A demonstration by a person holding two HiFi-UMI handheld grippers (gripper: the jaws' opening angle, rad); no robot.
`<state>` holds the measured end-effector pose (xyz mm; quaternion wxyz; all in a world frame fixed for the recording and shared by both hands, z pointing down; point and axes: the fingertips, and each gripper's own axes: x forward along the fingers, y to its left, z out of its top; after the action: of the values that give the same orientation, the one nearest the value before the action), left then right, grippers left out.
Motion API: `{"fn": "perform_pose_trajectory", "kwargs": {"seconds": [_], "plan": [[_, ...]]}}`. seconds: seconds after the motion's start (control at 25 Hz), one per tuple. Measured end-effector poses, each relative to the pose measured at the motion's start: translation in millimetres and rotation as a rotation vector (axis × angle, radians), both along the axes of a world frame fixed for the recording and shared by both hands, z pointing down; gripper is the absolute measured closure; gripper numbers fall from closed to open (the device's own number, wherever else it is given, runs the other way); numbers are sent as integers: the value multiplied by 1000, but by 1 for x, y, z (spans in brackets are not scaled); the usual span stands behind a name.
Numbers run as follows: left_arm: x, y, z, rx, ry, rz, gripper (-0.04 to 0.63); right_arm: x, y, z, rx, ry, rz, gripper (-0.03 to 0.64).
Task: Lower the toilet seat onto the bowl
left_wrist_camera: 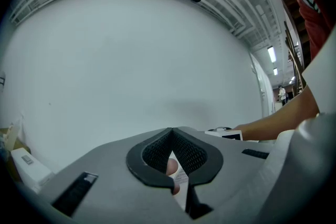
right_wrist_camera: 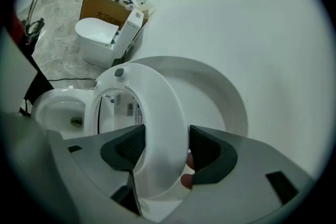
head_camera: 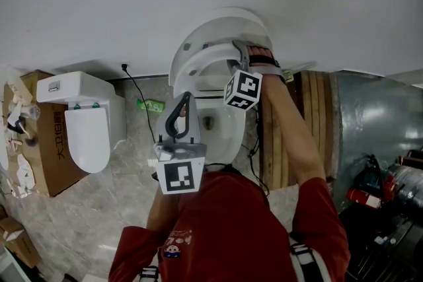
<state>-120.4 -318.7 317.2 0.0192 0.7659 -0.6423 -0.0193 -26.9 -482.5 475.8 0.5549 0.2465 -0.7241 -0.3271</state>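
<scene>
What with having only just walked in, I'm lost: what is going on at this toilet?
A person holds a gripper in each hand. The right gripper is shut on the rim of the raised toilet seat, which stands slightly forward of the lid and is not yet down on the bowl. The left gripper is shut and holds nothing.

A second white toilet (head_camera: 82,122) stood well left of the left gripper (head_camera: 184,102), a cardboard box (head_camera: 45,167) beyond it; wooden boards (head_camera: 317,129) rose just right of the right gripper (head_camera: 241,57).
</scene>
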Motion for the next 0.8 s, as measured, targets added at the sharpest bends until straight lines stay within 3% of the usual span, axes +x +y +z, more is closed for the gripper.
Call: {"fn": "perform_pose_trajectory", "kwargs": {"seconds": [0.8], "plan": [[38,56,-17,29,-78,-67,583,16,80,-8,-5,-41,-109,367]]}}
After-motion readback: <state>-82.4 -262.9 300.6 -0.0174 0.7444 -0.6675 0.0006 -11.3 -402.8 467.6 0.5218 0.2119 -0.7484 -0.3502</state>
